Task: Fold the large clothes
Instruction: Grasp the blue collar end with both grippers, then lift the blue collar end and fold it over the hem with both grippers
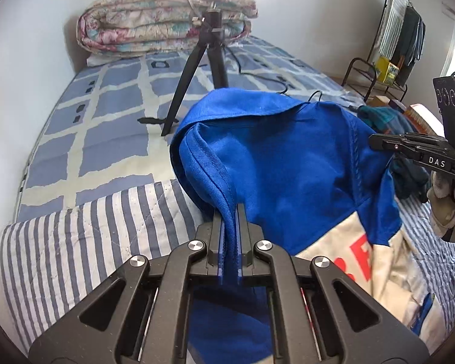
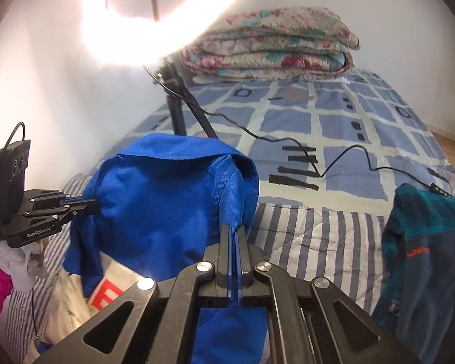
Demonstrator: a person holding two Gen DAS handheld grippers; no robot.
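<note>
- My left tool (image 1: 230,212) is fully closed; its two fingers pinch a folded seam edge of the blue garment (image 1: 276,157).
- My right tool (image 2: 235,236) is fully closed as well, clamped on another edge of the same blue garment (image 2: 154,194).
- The garment hangs between both tools, raised above the bed (image 1: 106,115). Its upper part is blue; its lower part is cream with red lettering (image 1: 358,261) and drapes down toward the striped quilt (image 1: 85,236).
- In the left wrist view, my right tool (image 1: 376,142) enters from the right and grips the cloth; a gloved hand (image 1: 446,203) holds its handle.
- In the right wrist view, my left tool (image 2: 91,204) enters from the left and grips the cloth's far side.
- A dark teal garment (image 2: 424,242) lies on the bed, to the right of the held one.
- A black tripod (image 1: 194,69) stands on the checked bedsheet, behind the held garment.
- A folded floral quilt (image 1: 166,21) rests at the head of the bed, against the wall.
- A black cable (image 2: 333,163) runs across the sheet.
</note>
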